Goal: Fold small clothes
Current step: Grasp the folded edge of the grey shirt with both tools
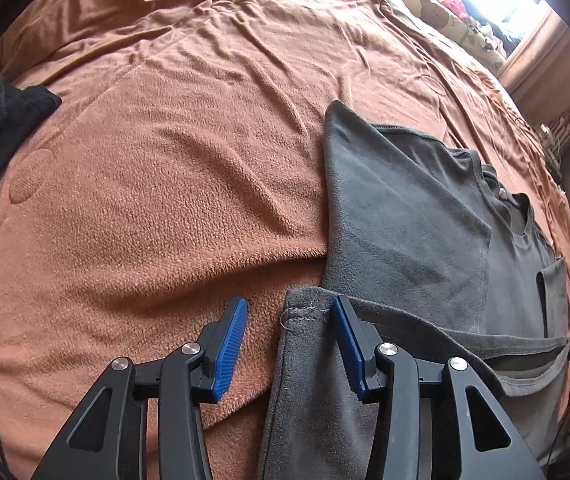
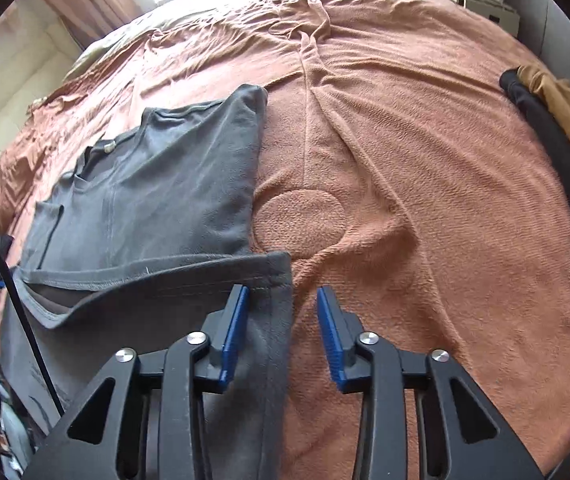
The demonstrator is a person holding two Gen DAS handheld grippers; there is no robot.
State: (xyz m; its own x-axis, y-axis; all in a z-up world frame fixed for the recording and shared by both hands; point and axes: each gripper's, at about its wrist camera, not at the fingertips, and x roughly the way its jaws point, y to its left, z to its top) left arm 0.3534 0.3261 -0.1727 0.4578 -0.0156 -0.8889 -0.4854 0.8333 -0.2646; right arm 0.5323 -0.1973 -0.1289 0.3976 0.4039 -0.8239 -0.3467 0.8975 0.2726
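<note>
Lying partly folded on the brown bed blanket (image 1: 165, 200), right of centre in the left wrist frame: grey shirt (image 1: 405, 220), no readable label. Left gripper (image 1: 289, 312) part open, straddling hem corner, not pinching. Right gripper (image 2: 283, 300) likewise, over the opposite corner, lower centre.

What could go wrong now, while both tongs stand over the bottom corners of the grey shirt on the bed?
1. Each of the tongs, left tongs and right tongs, straddles an edge of the grey shirt, with one finger over the orange blanket. Closing may pinch blanket too.
2. The jaws stand apart, not yet pressing cloth; a shallow bite at the hem could slip.
3. The sides are already folded in; uneven lifting may undo them.
</note>
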